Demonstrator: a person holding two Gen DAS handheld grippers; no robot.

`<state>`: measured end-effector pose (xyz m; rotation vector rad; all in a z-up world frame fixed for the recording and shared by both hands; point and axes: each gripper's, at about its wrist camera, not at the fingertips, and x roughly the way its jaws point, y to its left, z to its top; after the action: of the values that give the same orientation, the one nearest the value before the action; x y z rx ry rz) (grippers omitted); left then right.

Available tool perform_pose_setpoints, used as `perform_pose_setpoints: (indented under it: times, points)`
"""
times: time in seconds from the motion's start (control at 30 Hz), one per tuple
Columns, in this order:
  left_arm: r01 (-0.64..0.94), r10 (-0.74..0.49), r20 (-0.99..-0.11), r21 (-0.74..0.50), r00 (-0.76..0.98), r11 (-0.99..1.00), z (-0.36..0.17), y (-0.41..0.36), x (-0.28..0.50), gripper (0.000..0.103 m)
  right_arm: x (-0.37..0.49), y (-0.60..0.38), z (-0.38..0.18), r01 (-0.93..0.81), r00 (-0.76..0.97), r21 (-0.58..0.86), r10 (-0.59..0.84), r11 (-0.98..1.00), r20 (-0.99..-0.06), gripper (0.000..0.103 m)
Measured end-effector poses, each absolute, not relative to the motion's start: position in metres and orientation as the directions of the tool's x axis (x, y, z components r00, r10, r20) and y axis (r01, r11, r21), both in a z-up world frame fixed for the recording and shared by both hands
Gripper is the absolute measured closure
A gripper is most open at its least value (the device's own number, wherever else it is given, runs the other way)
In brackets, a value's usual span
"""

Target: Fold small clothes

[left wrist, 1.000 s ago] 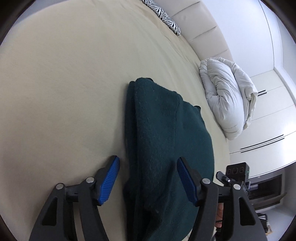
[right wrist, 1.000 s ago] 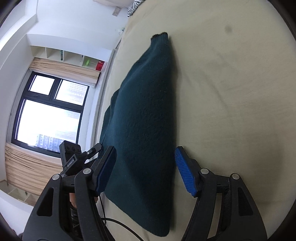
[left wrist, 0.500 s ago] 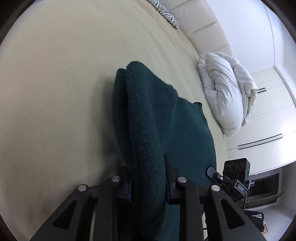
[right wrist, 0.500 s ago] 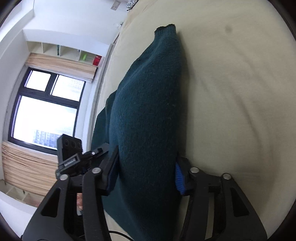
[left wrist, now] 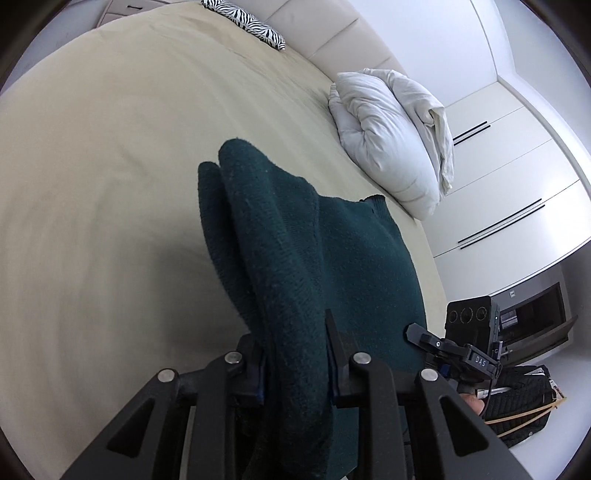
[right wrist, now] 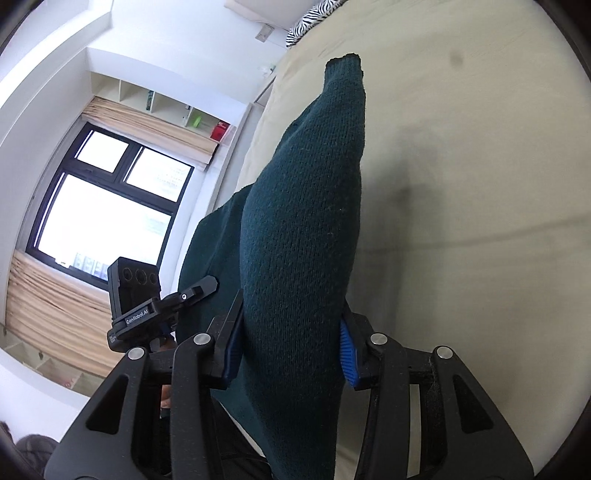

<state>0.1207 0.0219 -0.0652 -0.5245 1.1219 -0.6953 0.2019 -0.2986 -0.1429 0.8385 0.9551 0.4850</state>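
the left gripper [left wrist: 295, 354] and right gripper [right wrist: 290, 347] are each clamped on the green sweater [left wrist: 317, 266]; this thick knit looks soft, saggy, best held at its edges.

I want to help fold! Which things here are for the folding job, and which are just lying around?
For folding: dark green sweater, left gripper and right gripper, both clamped on it.

Just lying around: white duvet, zebra-print pillow, beige bed.

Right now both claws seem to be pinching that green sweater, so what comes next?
Probably carry the near edge forward toward the far end. The left gripper and right gripper are both clamped on the dark green sweater, bunched up above the bed.
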Motion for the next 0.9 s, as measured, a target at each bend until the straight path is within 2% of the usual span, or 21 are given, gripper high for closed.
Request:
perform_pose_setpoints:
  times: [0.23,0.37,0.43,0.5,0.57,0.9]
  points:
    - [0.214,-0.731,-0.646,-0.700,0.219,0.682,-0.096,0.006,0.102,0.077,0.198,-0.307,-0.147,0.015,0.518,0.804,0.683,0.595,-0.515,0.063]
    - [0.172,-0.684,-0.706,-0.662,0.181,0.729,-0.133,-0.001,0.107,0.075,0.202,-0.315,-0.172,0.059,0.504,0.792,0.667,0.608,-0.549,0.063]
    - [0.149,-0.713,-0.676,-0.698,0.186,0.701,-0.142,0.005,0.106,0.074,0.207,-0.319,-0.192,0.103,0.489,0.788,0.659,0.607,-0.572,0.062]
    - [0.144,-0.722,-0.665,-0.708,0.190,0.691,-0.143,0.010,0.104,0.072,0.208,-0.326,-0.209,0.091,0.525,0.831,0.683,0.548,-0.508,0.062]
    - [0.135,-0.729,-0.656,-0.719,0.193,0.682,-0.143,0.014,0.104,0.072,0.210,-0.325,-0.213,0.071,0.548,0.839,0.681,0.540,-0.485,0.061]
    - [0.146,-0.703,-0.653,-0.695,0.281,0.704,-0.120,0.034,0.077,0.072,0.188,-0.332,-0.198,0.105,0.608,0.841,0.635,0.531,-0.477,0.057]
